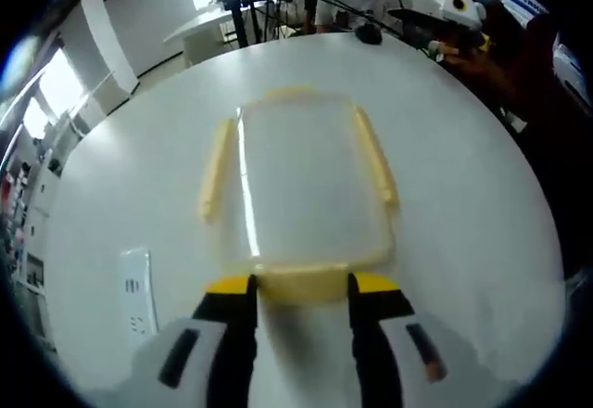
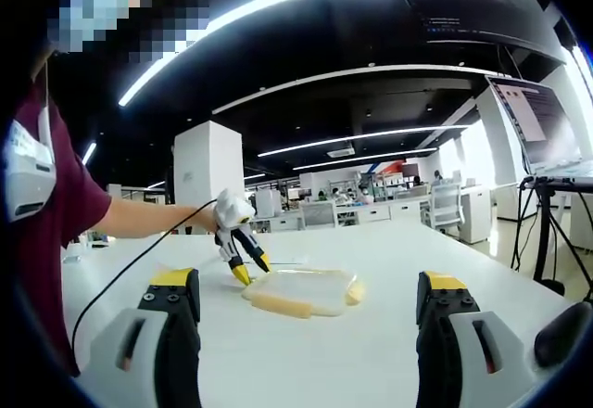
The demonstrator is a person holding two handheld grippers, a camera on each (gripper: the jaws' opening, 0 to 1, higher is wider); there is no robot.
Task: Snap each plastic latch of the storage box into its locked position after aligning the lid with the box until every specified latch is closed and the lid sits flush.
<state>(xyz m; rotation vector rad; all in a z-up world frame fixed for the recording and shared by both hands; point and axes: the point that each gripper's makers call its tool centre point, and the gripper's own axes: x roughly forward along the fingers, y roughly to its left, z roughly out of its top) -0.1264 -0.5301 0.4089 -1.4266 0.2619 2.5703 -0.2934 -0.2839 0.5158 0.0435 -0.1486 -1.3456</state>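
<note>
A clear storage box (image 1: pixel 301 181) with its lid on lies on the round white table (image 1: pixel 463 223). Yellow latches run along its left side (image 1: pixel 217 172), right side (image 1: pixel 376 158) and far end (image 1: pixel 296 94). My left gripper (image 1: pixel 303 287) is open, and its yellow-tipped jaws straddle the near yellow latch (image 1: pixel 301 276). In the right gripper view the box (image 2: pixel 306 293) sits in the middle distance. There a person's hand holds the left gripper (image 2: pixel 250 269) down at the box's left end. My right gripper (image 2: pixel 310 287) hangs wide open, well short of the box, with nothing between its jaws.
A white power strip (image 1: pixel 137 289) lies on the table left of my left gripper. A black cable (image 2: pixel 130 274) trails from the left gripper across the table. A dark mouse-like object (image 1: pixel 369 33) lies at the far edge. Tripods and desks stand beyond the table.
</note>
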